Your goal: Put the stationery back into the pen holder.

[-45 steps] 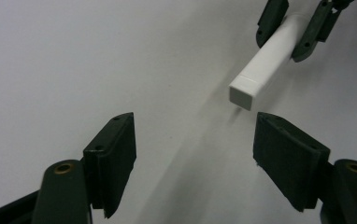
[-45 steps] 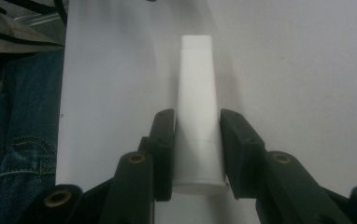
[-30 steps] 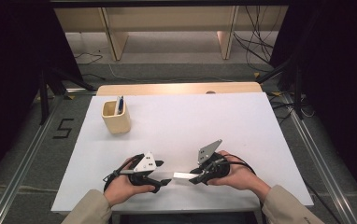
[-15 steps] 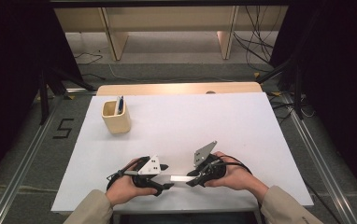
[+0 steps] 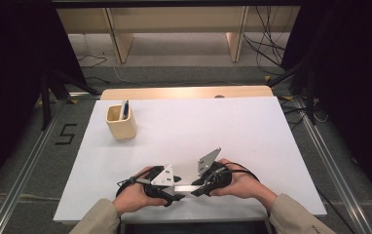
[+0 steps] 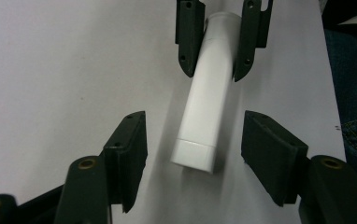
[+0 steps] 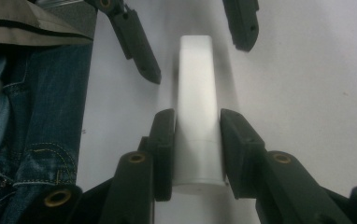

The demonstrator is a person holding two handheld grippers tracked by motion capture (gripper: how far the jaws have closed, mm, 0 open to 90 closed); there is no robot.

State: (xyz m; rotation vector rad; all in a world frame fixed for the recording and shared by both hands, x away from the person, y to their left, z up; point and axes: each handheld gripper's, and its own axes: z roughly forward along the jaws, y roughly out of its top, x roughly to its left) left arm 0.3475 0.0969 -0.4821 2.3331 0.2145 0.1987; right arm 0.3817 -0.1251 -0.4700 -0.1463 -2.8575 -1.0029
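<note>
the right gripper (image 7: 196,154) clamps one end of a white tube (image 7: 196,112), held level just above the table (image 5: 232,126) at its near edge. the left gripper (image 6: 193,140) faces it with the tube's other end between its jaws, which have just been closing but stand clear of it.

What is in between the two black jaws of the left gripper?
The capped end of the white tube lies between them, pads not touching it, in the left gripper view. The right hand-held gripper clamps its far end.
</note>
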